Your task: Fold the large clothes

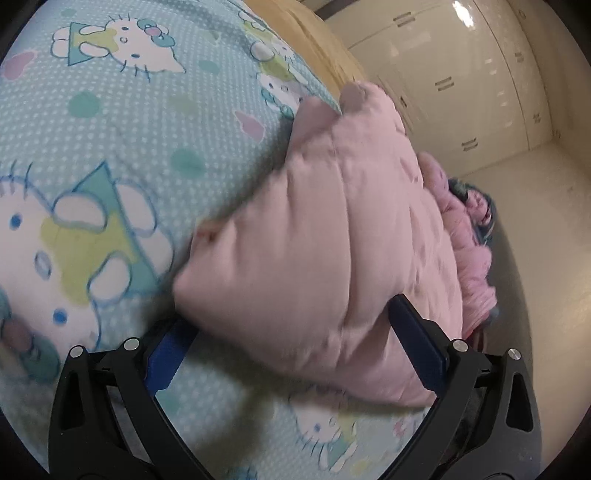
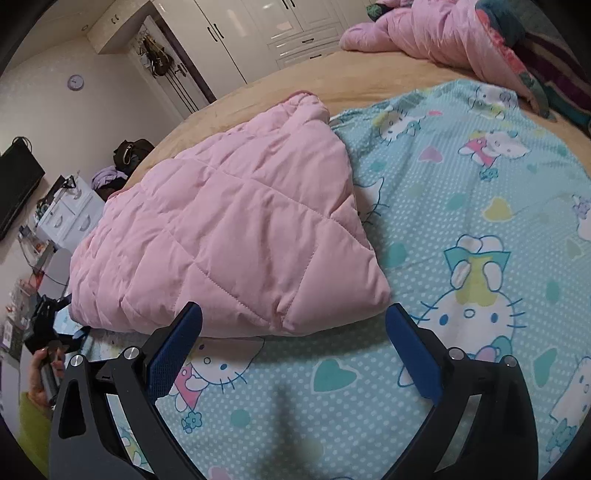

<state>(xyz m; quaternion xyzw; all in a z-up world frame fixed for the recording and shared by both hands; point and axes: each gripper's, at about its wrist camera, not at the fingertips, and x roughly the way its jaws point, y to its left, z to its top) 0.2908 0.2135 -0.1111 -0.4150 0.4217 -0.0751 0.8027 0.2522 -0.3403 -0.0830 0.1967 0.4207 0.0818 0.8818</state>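
Note:
A pink quilted jacket (image 2: 229, 236) lies folded into a thick bundle on a teal cartoon-cat sheet (image 2: 461, 229) spread on the bed. My right gripper (image 2: 293, 325) is open and empty, its blue pads just short of the bundle's near corner. In the left wrist view the same jacket (image 1: 314, 266) fills the middle. My left gripper (image 1: 291, 317) is open, with the bundle's edge lying between its two blue pads and covering the left fingertip. The sheet (image 1: 122, 147) shows to the left. This view is motion blurred.
A second pink garment (image 2: 424, 33) and a dark patterned blanket (image 2: 546, 74) are heaped at the bed's far end. White wardrobes (image 2: 258, 40) line the wall. A white drawer unit (image 2: 70, 218) and clutter stand by the bed's left side. Bare floor (image 1: 546, 221) lies right of the bed.

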